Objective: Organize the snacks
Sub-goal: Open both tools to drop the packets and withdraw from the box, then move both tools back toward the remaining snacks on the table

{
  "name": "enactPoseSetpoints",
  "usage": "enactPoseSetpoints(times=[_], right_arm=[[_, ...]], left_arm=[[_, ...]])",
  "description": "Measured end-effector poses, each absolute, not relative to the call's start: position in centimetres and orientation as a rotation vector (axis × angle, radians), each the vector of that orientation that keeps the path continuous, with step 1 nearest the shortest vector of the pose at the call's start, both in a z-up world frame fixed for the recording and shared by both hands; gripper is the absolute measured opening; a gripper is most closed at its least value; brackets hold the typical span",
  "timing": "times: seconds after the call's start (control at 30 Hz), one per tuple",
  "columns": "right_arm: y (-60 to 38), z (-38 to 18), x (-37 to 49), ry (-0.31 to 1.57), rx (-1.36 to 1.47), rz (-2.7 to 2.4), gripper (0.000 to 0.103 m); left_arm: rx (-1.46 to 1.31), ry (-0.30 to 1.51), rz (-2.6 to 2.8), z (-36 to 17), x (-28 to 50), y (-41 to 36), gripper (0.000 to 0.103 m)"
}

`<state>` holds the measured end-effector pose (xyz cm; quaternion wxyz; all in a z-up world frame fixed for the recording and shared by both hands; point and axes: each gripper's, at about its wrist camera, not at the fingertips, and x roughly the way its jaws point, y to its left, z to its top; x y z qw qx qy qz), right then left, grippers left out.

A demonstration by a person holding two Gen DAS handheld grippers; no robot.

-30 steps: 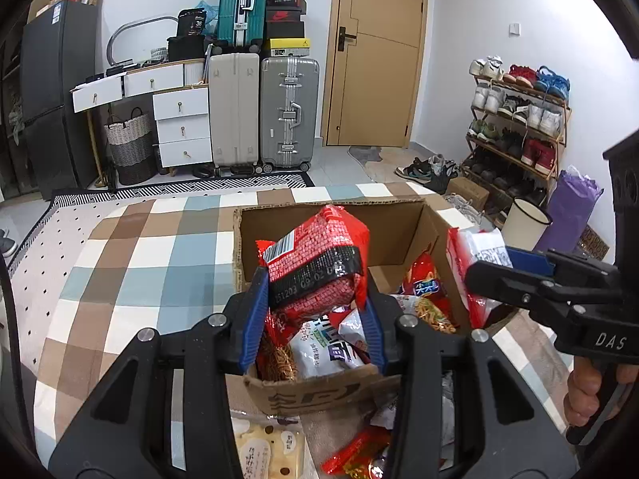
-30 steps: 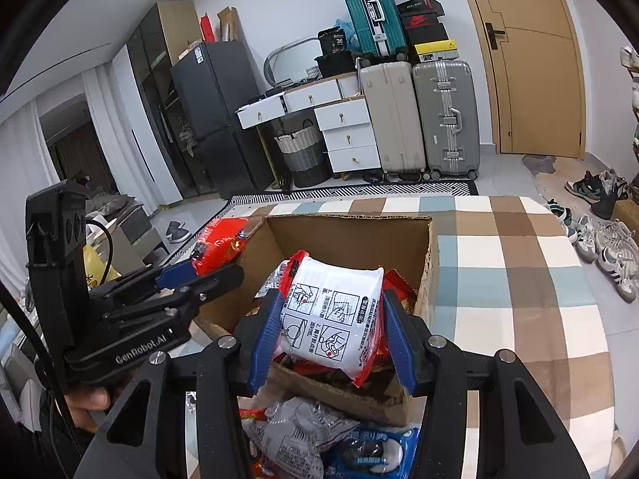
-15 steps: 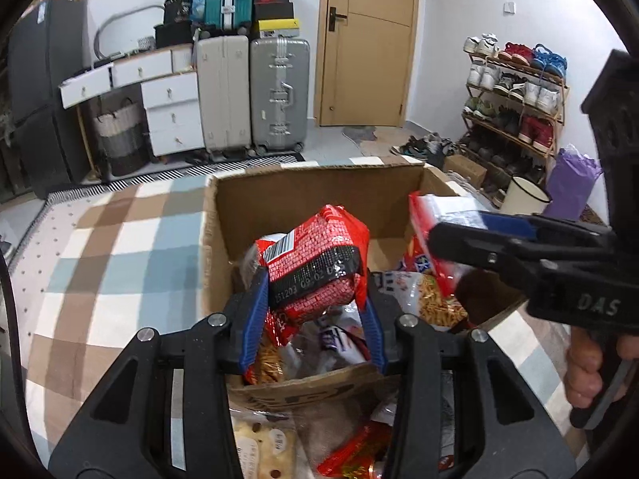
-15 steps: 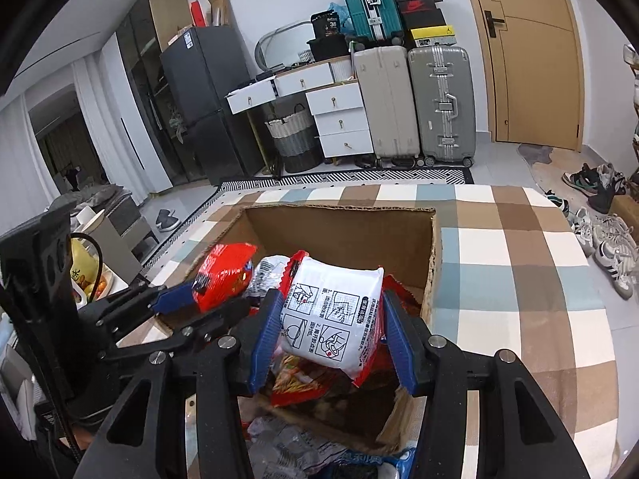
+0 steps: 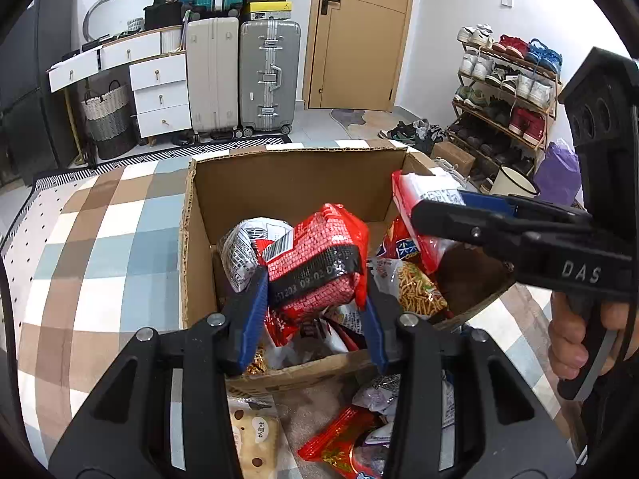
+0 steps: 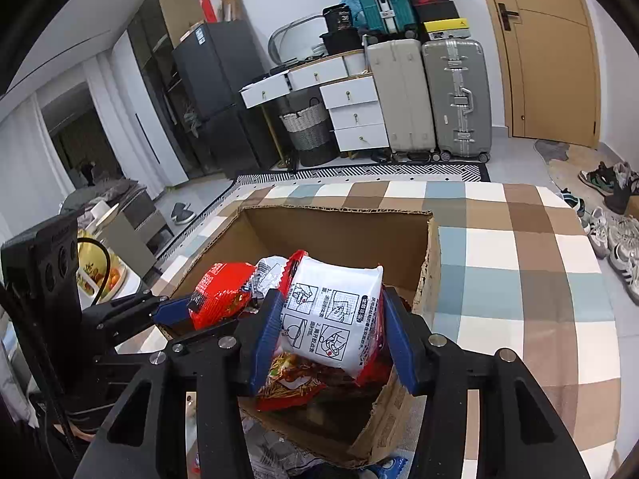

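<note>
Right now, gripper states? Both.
Left gripper: shut on the red noodle packet.
Right gripper: shut on the white noodle packet, over the cardboard box.

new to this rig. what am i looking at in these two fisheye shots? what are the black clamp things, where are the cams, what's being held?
There is no robot here. A person holds one hand-operated two-finger gripper in each hand, and each carries a fisheye camera looking forward along its blue-padded fingers.

The left wrist view shows the left gripper shut on a red snack packet. The other tool entering from the right there is the right gripper, with the person's hand on its handle.

The right wrist view shows that right gripper shut on a white noodle packet, with the left gripper coming in from the left.

Both packets hang over an open cardboard box already holding other snacks. The box sits on a checked cloth, and more packets lie loose in front of it.
</note>
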<state>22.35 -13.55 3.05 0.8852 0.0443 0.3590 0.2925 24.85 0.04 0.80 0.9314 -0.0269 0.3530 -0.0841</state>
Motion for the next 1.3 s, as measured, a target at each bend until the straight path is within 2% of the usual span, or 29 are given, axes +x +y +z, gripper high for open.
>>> enactPoseSetpoints(times=[0.2, 0.3, 0.4, 0.47, 0.5, 0.53, 0.63, 0.7, 1.0, 1.3], right_arm=[[-13.4, 2.9, 22.8, 0.746, 0.079, 0.609, 0.05], [-13.1, 2.9, 22.7, 0.746, 0.064, 0.594, 0.05], [-12.9, 3.2, 22.0, 0.731, 0.072, 0.604, 0.063], [-12.8, 3.7, 21.1, 0.7, 0.076, 0.607, 0.083], [-12.8, 4.0, 20.6, 0.677, 0.067, 0.593, 0.086], [-12.8, 4.3, 20.1, 0.662, 0.06, 0.584, 0.089], [-13.4, 5.2, 18.9, 0.646, 0.059, 0.564, 0.097], [-14.0, 5.8, 18.0, 0.636, 0.067, 0.544, 0.103], [-15.9, 6.3, 14.1, 0.669, 0.068, 0.512, 0.103], [-16.9, 4.0, 11.4, 0.761, 0.073, 0.45, 0.103]], left_arm=[[-0.068, 0.725, -0.196, 1.2, 24.3, -0.1, 0.04], [-0.063, 0.71, -0.179, 1.3, 24.2, -0.1, 0.043], [-0.066, 0.702, -0.168, 1.3, 24.1, 0.1, 0.047], [-0.062, 0.692, -0.158, 1.5, 23.9, 0.2, 0.056], [-0.063, 0.676, -0.16, 1.8, 23.6, 0.2, 0.065], [-0.062, 0.665, -0.159, 2.0, 23.4, 0.2, 0.082], [-0.063, 0.623, -0.138, 2.8, 22.4, 0.3, 0.101], [-0.082, 0.618, -0.128, 3.2, 21.8, 0.7, 0.102], [-0.134, 0.633, -0.047, 4.0, 17.3, 4.0, 0.102], [-0.135, 0.658, 0.021, 2.6, 12.7, 6.9, 0.102]])
